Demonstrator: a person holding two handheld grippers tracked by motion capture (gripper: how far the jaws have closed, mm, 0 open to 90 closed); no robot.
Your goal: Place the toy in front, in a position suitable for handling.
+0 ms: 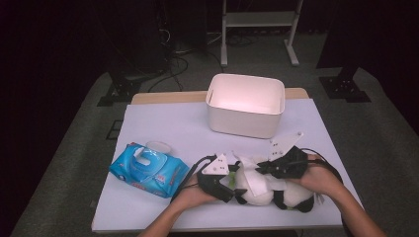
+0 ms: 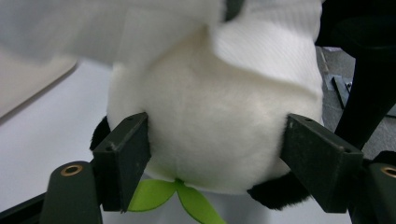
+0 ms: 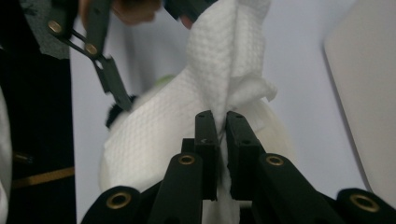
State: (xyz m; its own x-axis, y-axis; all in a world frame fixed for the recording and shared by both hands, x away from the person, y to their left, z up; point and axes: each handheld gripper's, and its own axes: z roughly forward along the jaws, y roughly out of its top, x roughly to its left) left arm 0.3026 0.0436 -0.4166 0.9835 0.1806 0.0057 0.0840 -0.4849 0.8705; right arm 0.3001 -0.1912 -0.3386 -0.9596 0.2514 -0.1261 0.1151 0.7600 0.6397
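Dark surroundings frame a table [image 1: 163,133] covered by a pale lavender sheet, with a strip of wood showing along its far edge. Grey carpet lies around it, and beyond we see a white metal frame [image 1: 259,19] and tangled cables on the floor. A white open bin [image 1: 245,105] sits near the far middle of the table. On the left lies a blue pack of wet wipes [image 1: 148,169] with its lid flipped open.

Near the front edge, right of centre, we see a stuffed panda [image 1: 269,190] lying on the sheet. Its long axis runs roughly left to right across the table in the high view, white body in the middle and black limbs at both ends and along the near side. We cannot tell which end is the head. A green leaf [image 2: 175,196] pokes out beneath it in the left gripper view.

Our left gripper [image 1: 222,181] meets the toy from the left, its jaws set wide against either side of the rounded white body. Our right gripper [image 1: 264,168] comes from the right, jaws pinched together on a white textured wipe [image 3: 187,121], which drapes over the top of the panda.
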